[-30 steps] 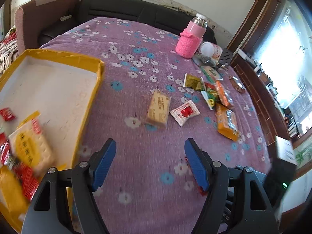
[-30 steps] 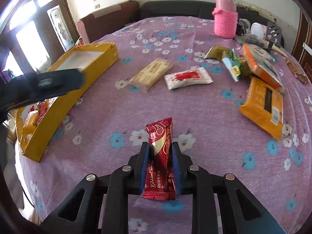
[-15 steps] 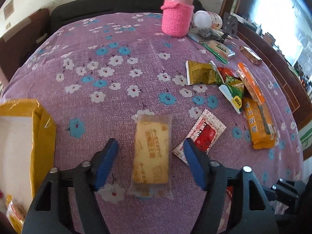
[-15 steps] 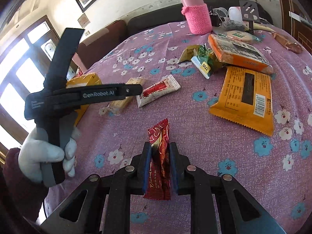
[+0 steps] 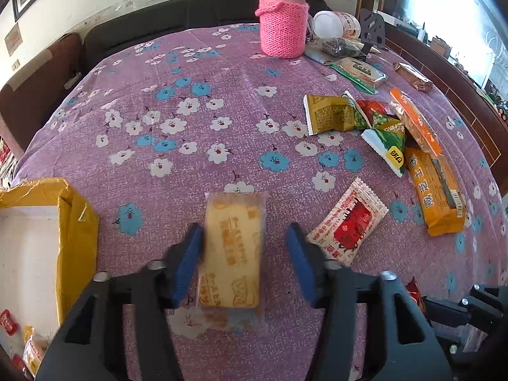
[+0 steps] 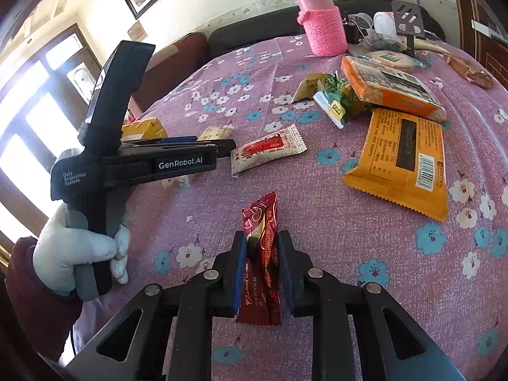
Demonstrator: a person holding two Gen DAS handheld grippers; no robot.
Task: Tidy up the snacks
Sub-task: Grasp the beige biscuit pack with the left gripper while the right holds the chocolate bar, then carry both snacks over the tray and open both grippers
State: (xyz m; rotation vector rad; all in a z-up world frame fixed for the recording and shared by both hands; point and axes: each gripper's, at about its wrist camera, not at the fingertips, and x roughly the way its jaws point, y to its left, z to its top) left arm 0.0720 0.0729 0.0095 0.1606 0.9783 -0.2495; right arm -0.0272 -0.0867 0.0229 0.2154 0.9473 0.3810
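- Table [image 5: 222, 101]: covered in a purple flowered cloth. The left-wrist view now faces its far half, whereas a second ago it took in mostly the box and bare cloth.
- Yellow box [image 5: 76, 222]: only its near corner shows at the left edge of the left-wrist view; a few snacks lie inside at the bottom left. A second ago most of its white floor was in view.
- Pink bottle [image 5: 282, 22]: upright at the far edge, in a knitted sleeve.
- Orange packets [image 5: 435, 190]: grouped at the right with green and yellow wrappers, well apart from the box.
- Red-and-white sachet [image 5: 347, 225]: flat on the cloth, just right of the left gripper's right finger.
- Yellow biscuit pack [image 5: 231, 254]: flat on the cloth between the left gripper's fingers; it was farther ahead a second ago.
- Left gripper [image 5: 244, 257]: jaws have just been closing and now stand narrow around the biscuit pack; left pad at its edge, right pad apart from it. A gloved hand [image 6: 73, 250] holds its handle.
- Right gripper [image 6: 262, 270]: clamped on a red candy bar [image 6: 262, 254], held edge-up above the cloth as before.
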